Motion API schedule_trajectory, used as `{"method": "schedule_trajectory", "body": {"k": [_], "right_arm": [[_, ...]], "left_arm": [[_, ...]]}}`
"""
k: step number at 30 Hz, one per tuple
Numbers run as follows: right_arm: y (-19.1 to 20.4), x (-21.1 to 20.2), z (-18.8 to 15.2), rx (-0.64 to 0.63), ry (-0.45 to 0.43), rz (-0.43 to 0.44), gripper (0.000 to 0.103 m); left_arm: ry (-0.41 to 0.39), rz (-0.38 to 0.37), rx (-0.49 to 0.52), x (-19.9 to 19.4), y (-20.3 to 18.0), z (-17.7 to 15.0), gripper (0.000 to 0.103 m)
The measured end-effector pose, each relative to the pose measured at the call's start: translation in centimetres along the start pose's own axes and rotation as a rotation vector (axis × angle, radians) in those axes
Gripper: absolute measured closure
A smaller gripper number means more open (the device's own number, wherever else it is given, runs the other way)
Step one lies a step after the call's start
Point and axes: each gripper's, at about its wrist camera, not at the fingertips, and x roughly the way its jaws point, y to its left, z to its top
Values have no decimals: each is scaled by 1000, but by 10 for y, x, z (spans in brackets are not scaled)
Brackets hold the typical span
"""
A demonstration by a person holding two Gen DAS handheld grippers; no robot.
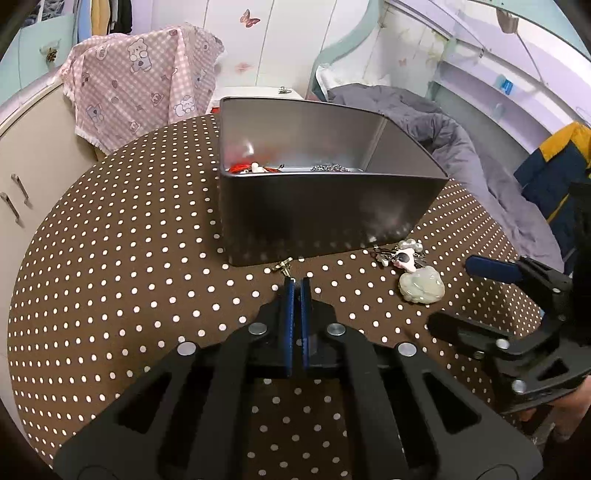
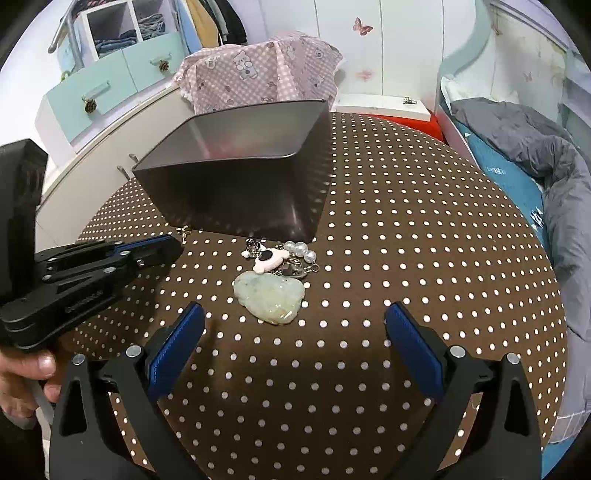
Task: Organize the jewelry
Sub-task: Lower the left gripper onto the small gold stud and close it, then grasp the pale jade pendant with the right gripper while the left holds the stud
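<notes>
Spread wide, the right gripper [image 2: 293, 325] frames a pale green carved pendant [image 2: 269, 295]; at eleven o'clock the left gripper [image 1: 297, 286] pinches a small gold clasp [image 1: 283, 265] beside the tin [image 1: 325, 218].

I'm working in a bedroom at home: ahead of my grippers stand a pastel wardrobe [image 2: 122, 70] with hanging clothes [image 2: 218, 22], and rightward a bed with a rumpled grey duvet [image 2: 535, 147].
</notes>
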Motion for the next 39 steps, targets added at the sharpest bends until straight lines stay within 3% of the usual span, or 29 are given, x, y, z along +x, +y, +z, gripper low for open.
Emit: {"method": "schedule_trajectory", "body": {"k": [7,9,10,11,12,13,17,19,20,23,26,27,34,39], "right_arm": [[6,3,2,-11,0,1,8],[7,5,1,-14,3,-2,8],[9,5,0,-14,3,-3,8],[8,4,0,-12,2,-2,8],[8,4,0,-9,2,2,8],[7,4,0,-8,2,2,8],[4,3,-2,-3,1,4,8],[4,3,-3,-2,0,4,8],[3,3,-3,-2,-1,5,8],[4,3,-2,-4,-2,4,8],[3,4,-1,4,-6,5,8],[4,5,0,-1,-5,0,9],[15,9,1,-65,3,-28,22],[17,9,0,-73,6,-31,22]], "left_arm": [[7,41,-27,2,4,3,98],[8,49,-22,4,2,5,93],[6,46,-22,5,0,6,78],[-3,56,-22,5,-3,7,42],[-21,95,-20,3,-7,8,25],[-49,146,-17,1,-9,8,15],[-20,142,-46,10,-6,12,19],[-6,135,-60,14,-4,14,33],[-8,142,-57,14,-4,14,46],[-10,146,-56,16,-4,17,66],[-16,108,-84,12,6,13,88],[-15,94,-88,11,10,13,92],[-14,52,-58,3,13,1,93],[-1,55,-30,-2,12,-5,92]]}}
